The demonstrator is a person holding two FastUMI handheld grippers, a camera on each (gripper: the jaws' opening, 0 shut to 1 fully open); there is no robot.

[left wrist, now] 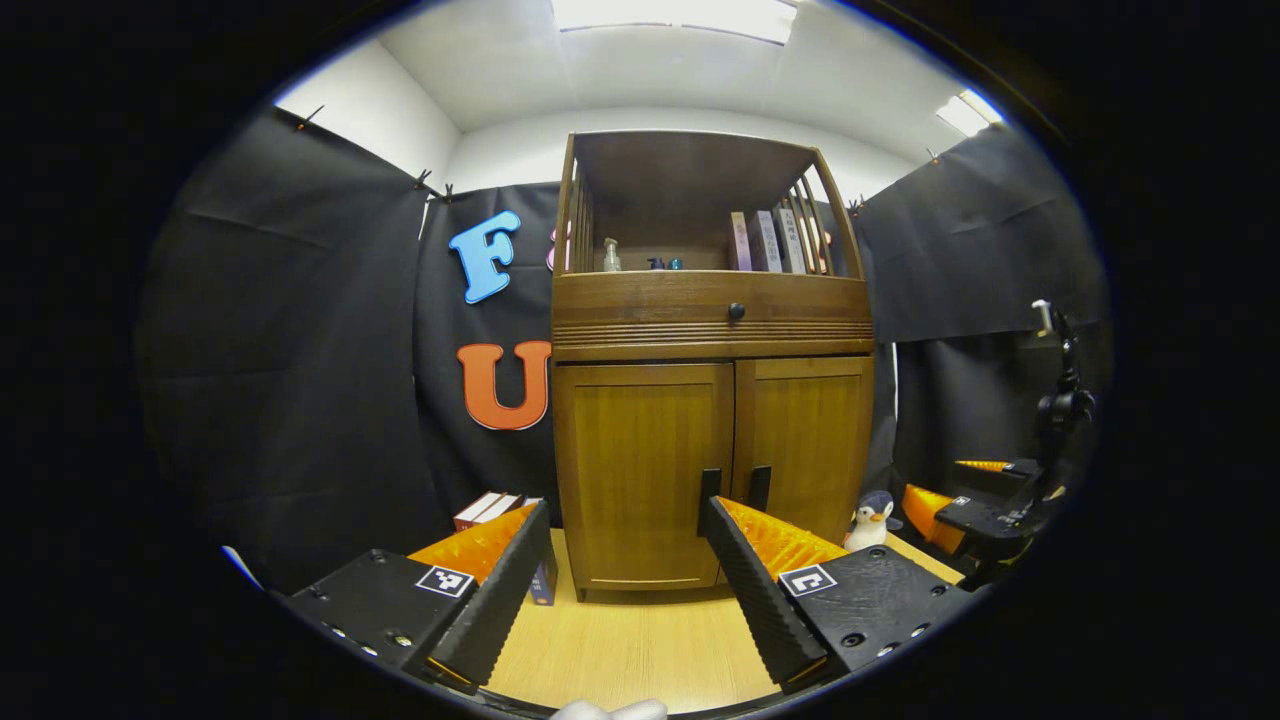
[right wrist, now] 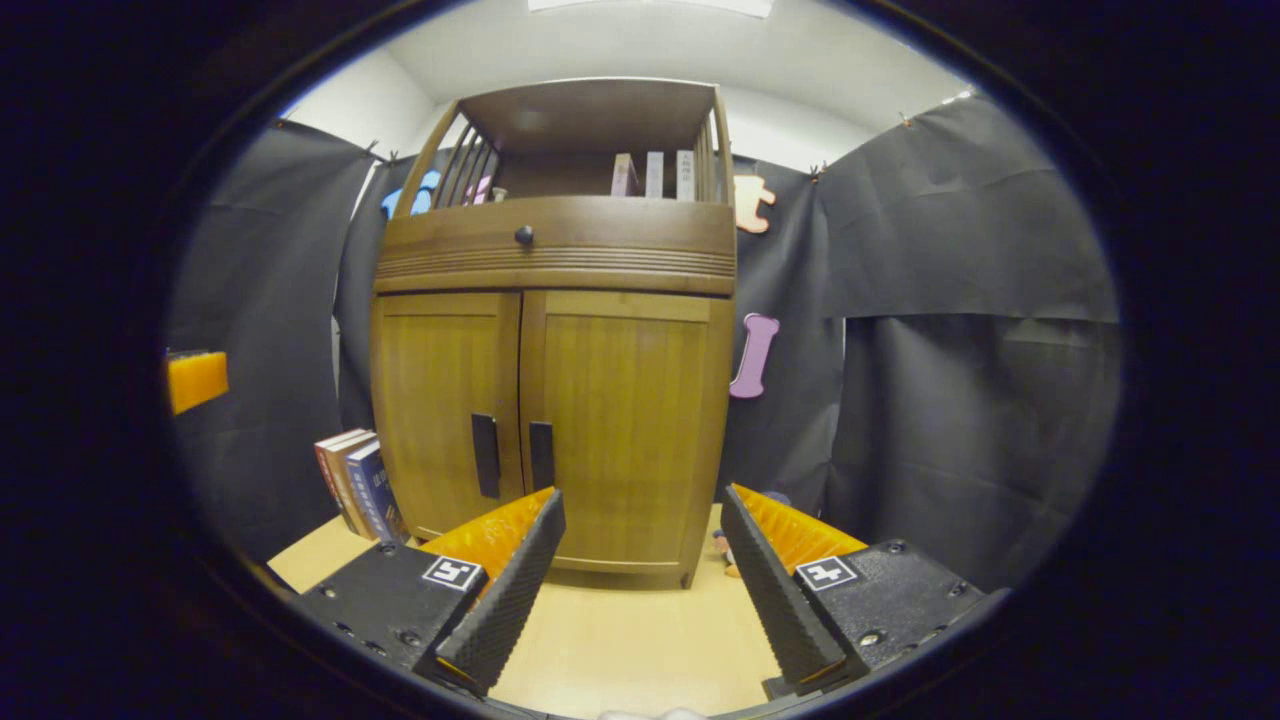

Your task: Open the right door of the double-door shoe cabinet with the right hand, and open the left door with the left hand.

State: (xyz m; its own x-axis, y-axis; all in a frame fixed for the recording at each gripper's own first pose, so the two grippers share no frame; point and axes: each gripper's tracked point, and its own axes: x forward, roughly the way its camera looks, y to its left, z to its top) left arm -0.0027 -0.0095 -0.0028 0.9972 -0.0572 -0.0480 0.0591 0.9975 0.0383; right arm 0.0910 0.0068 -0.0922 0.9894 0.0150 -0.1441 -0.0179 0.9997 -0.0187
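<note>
The shoe cabinet (left wrist: 712, 400) was seen straight ahead of the left gripper (left wrist: 625, 520), whose fingers were spread wide and held nothing. Both doors were shut. The left door (left wrist: 645, 470) stood beyond the gap between the fingers, its handle (left wrist: 709, 490) just above the right-hand fingertip. The right gripper (right wrist: 640, 510) was likewise spread and empty, with the right door (right wrist: 625, 425) directly ahead and its handle (right wrist: 541, 455) above the left-hand fingertip.
</note>
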